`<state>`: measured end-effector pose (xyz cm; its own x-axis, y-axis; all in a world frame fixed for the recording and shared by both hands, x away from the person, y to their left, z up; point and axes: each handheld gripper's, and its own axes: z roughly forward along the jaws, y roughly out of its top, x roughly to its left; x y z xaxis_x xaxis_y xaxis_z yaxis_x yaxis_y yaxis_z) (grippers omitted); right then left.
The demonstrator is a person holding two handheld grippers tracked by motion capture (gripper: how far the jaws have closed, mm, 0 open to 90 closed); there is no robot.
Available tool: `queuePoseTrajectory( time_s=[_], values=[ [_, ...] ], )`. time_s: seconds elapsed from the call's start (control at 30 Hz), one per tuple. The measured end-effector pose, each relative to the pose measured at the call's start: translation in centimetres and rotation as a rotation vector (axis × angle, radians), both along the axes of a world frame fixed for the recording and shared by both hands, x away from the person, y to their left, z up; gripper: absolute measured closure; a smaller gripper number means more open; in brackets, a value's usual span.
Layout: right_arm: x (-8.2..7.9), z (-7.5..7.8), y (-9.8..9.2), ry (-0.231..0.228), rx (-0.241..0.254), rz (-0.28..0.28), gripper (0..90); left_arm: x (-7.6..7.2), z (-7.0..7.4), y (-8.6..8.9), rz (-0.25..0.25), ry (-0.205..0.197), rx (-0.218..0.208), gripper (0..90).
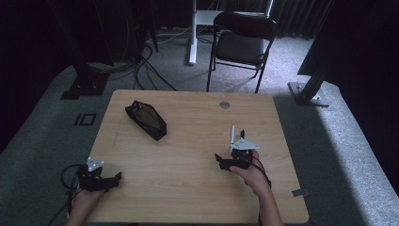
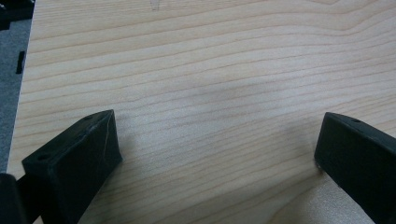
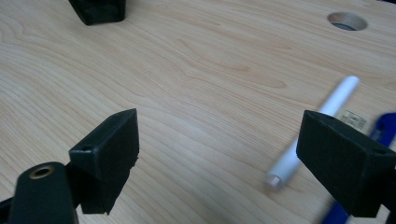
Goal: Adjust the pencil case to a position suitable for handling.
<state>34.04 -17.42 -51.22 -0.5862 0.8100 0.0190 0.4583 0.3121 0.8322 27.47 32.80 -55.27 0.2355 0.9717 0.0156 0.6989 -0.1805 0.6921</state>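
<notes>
1. Where things stand: the right claw (image 3: 219, 149) is wide open and low over the surface (image 1: 188, 141), with a white pen (image 3: 313, 130) lying flat just inside its right-hand jaw. A blue pen (image 3: 380, 128) lies right beside the white one, partly tucked behind that same jaw. In the high view the white pen (image 1: 232, 136) sits just ahead of the right claw (image 1: 226, 162), pointing away from the person.

2. The left claw (image 2: 217, 144) is open too, holding nothing, parked near the front left corner over bare wood. It's well clear of everything, so I'd leave it there for now.

3. The black pouch (image 1: 146, 120) lies at the far left of the surface, well apart from the pens. My guess is that's where the pens end up, though I can't tell if it's unzipped.

4. For the grab itself: the pen is off-centre in the claw, so slide the claw sideways toward it until it sits midway between the jaws.

5. Take one pen at a time. The two pens are so close that a sloppy close could pinch both or flick the blue one away.

6. Turn the claw so the jaws cross the barrel, not run along it, and aim for the middle of the barrel so it doesn't tip.

7. Come down till the pads nearly touch the wood, then close slowly. Round pens roll.
</notes>
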Motion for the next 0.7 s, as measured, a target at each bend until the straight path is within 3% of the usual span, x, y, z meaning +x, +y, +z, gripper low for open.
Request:
queuePoseTrajectory(
  time_s=[0.7],
  values=[
    [1.3, -0.1, 5.8, -0.024, -0.008, 0.103, 13.0, 0.0, 0.0, 0.0, 0.000, 0.000, -0.001, 0.3]
  ],
)
